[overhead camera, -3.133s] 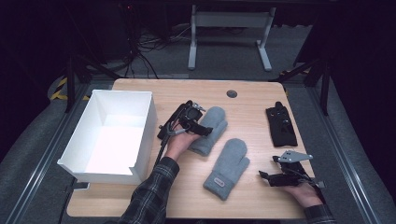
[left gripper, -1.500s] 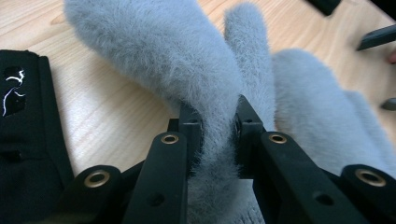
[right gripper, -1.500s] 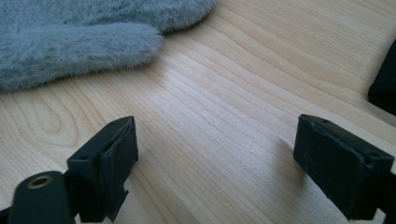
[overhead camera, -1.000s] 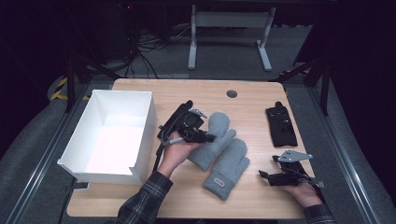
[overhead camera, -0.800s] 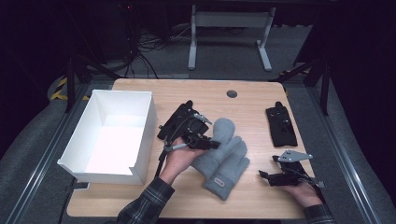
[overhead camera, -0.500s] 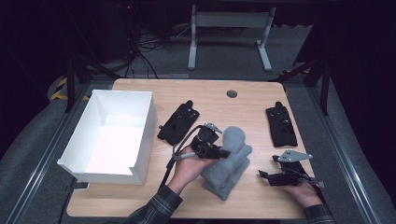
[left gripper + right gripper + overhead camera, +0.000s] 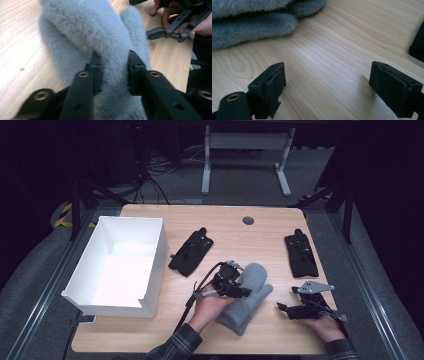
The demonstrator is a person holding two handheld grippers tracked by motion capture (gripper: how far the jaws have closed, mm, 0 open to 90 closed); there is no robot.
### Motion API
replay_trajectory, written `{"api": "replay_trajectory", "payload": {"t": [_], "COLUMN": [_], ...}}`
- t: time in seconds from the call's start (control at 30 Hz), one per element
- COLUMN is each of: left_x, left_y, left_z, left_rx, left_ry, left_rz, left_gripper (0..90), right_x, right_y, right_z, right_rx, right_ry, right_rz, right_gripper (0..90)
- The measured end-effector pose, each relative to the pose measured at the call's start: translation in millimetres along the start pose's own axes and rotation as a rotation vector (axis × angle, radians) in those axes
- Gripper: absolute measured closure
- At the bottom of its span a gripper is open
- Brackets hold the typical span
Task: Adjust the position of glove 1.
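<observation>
A white open box (image 7: 120,265) stands on the left part of the wooden worktop (image 7: 235,235), and its inside holds nothing that can be seen; its left wall reaches to the worktop's left edge. Just beside the box, to its right, lies a black glove (image 7: 190,252), flat and slanted. A second black glove (image 7: 301,254) lies near the right edge. Between them, toward the front, two grey fleece mittens (image 7: 245,297) lie one on top of the other, so the lower one is mostly hidden and only its border shows under the upper one. The left tongs (image 7: 237,290) are clenched on the upper mitten: in the left gripper view the two jaws press into the grey fleece (image 7: 112,50) from both sides. The left hand (image 7: 207,302) holds them from the front, and a plaid sleeve (image 7: 175,347) is cut off by the bottom border. The right tongs (image 7: 286,307) rest low at the front right, apart from the mittens, in the right hand (image 7: 325,325); in the right gripper view the jaws stand wide apart, released, with bare wood between them and the mittens (image 7: 249,22) at the upper left. The far middle of the worktop is free, with only a small round dark hole (image 7: 248,220) in it. The floor behind is dark and its cables are hard to make out.
</observation>
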State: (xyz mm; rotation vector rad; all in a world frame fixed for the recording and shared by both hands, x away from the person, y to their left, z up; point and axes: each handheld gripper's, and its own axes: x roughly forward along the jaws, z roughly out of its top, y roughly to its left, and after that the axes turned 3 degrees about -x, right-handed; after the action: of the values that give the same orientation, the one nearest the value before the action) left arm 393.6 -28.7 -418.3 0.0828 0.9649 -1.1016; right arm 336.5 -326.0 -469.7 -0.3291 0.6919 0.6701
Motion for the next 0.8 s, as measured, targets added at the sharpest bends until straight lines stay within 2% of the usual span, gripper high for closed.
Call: {"api": "replay_trajectory", "payload": {"t": [0.07, 0.13, 0.27, 0.3, 0.4, 0.43, 0.5, 0.53, 0.6, 0.63, 0.67, 0.77, 0.8], "left_x": [-4.4, -10.2, -29.9, -29.9, -43.4, -50.8, -54.4, -58.4, -64.9, -67.6, -70.2, -76.3, -77.0], "left_y": [-0.3, -0.1, 0.3, 0.3, -0.7, -1.5, -1.7, -1.4, -0.7, 0.0, 0.7, 4.8, 6.5], "left_z": [1.5, 2.1, -2.9, -2.9, -12.1, -20.0, -24.1, -29.2, -38.1, -41.8, -45.3, -54.2, -57.0], "left_rx": [0.016, 0.028, 0.039, 0.039, 0.046, 0.059, 0.065, 0.073, 0.08, 0.083, 0.084, 0.085, 0.082], "left_ry": [-0.005, -0.008, -0.023, -0.023, -0.02, -0.025, -0.028, -0.031, -0.046, -0.052, -0.059, -0.056, -0.05], "left_rz": [0.011, 0.02, 0.003, 0.003, -0.005, -0.004, -0.002, 0.005, 0.017, 0.019, 0.025, 0.044, 0.052], "left_gripper": [51.9, 45.4, 45.3, 46.0, 45.3, 45.1, 46.7, 46.7, 51.2, 53.8, 56.5, 66.9, 71.2], "right_x": [0.0, 0.0, 0.0, 0.0, 0.0, 0.0, -0.1, -0.8, -4.7, -7.8, -11.0, -18.0, -19.3], "right_y": [0.0, 0.0, 0.0, 0.0, 0.0, 0.1, 0.3, 0.8, 1.8, 3.9, 6.2, 15.5, 21.9], "right_z": [0.0, 0.0, 0.0, 0.0, 0.0, 0.0, 0.0, 0.0, 4.0, 6.7, 9.0, 16.4, 19.7], "right_rx": [0.0, 0.0, -0.001, 0.0, -0.001, -0.002, -0.001, 0.002, -0.002, -0.012, -0.016, -0.028, -0.043], "right_ry": [0.0, 0.0, 0.0, 0.0, 0.0, 0.0, -0.001, -0.002, 0.022, 0.016, 0.002, -0.038, -0.045], "right_rz": [0.0, 0.0, 0.0, 0.0, -0.001, -0.001, -0.002, -0.006, -0.002, -0.004, 0.002, 0.069, 0.111], "right_gripper": [14.0, 14.1, 14.0, 14.1, 14.0, 14.3, 15.9, 18.6, 34.8, 40.4, 51.1, 69.1, 74.4]}}
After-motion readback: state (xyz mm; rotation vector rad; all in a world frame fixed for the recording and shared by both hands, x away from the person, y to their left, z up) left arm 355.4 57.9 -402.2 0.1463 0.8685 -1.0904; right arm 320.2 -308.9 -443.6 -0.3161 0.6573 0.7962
